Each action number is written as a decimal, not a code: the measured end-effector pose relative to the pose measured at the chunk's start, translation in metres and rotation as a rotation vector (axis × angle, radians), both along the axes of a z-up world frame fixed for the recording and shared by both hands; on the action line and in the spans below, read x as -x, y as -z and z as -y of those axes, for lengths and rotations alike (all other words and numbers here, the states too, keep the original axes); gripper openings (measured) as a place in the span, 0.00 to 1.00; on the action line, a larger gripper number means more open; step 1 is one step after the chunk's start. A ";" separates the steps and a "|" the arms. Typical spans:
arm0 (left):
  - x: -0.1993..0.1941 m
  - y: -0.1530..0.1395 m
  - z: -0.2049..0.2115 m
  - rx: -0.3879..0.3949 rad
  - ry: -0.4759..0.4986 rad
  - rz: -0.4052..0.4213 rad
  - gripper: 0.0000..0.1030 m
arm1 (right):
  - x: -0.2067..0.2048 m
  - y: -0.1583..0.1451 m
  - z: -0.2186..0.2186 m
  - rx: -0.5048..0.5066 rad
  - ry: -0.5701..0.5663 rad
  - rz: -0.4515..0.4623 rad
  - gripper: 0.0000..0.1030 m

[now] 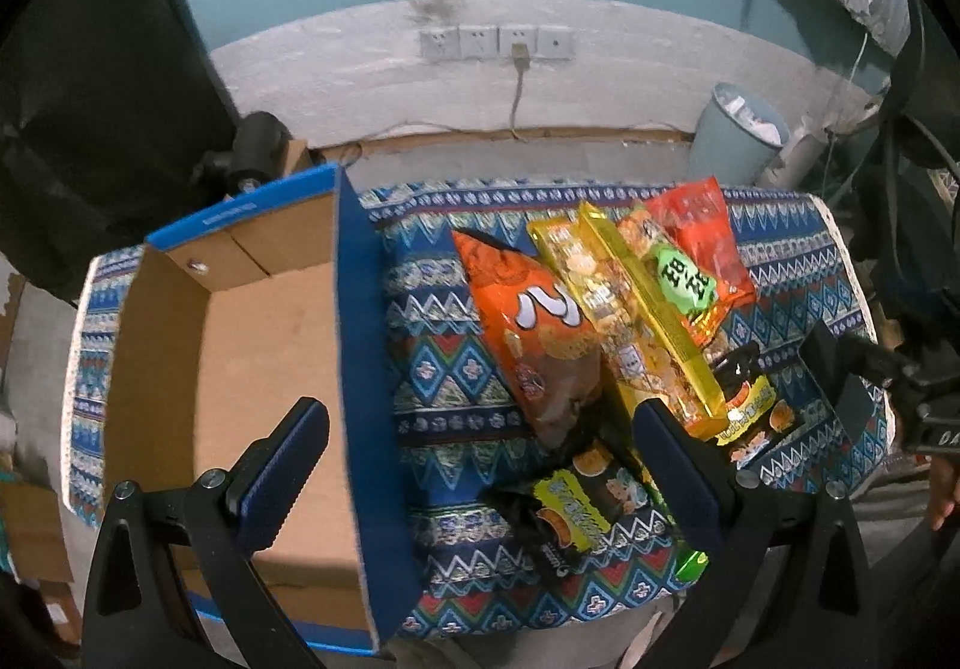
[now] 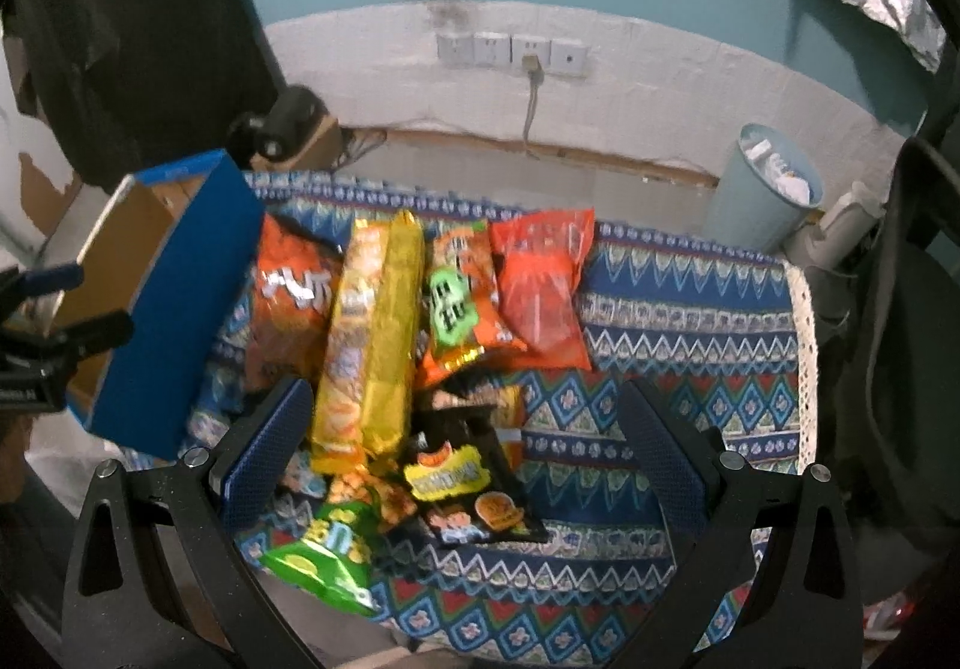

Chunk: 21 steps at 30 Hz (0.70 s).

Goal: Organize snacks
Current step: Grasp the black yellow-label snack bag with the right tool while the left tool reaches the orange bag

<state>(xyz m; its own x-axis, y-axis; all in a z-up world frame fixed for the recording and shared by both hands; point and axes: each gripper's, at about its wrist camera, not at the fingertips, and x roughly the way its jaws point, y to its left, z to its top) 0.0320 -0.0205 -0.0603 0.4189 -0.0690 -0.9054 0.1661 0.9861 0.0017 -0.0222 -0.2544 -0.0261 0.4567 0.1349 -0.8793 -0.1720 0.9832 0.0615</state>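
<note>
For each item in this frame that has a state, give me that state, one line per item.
Cardboard box: open, nothing inside that shows.
Snack bags: piled on the patterned cloth, none in the box.
Left gripper: open, holding nothing.
Right gripper: open, holding nothing.
Waste bin: upright, paper inside.
Wall sockets: one has a plug in it.

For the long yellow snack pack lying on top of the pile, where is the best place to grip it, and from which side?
Probably grip the long yellow pack across its narrow width near the middle, coming from above with the open right gripper. It lies on top of the other bags, long sides exposed.
</note>
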 end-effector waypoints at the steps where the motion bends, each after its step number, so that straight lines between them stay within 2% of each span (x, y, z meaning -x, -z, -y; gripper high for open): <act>1: -0.002 0.005 0.002 0.003 0.000 -0.013 1.00 | 0.000 0.006 0.001 0.007 -0.004 -0.010 0.98; 3: -0.004 0.011 0.003 0.005 0.002 -0.030 1.00 | 0.000 0.019 0.003 0.011 -0.013 -0.037 0.98; 6: -0.007 0.023 0.007 -0.006 -0.008 -0.056 0.93 | -0.002 0.038 0.007 0.018 -0.020 -0.089 0.98; 13: -0.011 0.038 0.019 -0.003 0.003 -0.089 0.93 | 0.000 0.082 0.012 0.046 -0.041 -0.200 0.98; 21: -0.022 0.059 0.029 -0.032 0.017 -0.131 0.93 | 0.000 0.113 -0.004 0.107 -0.116 -0.247 0.98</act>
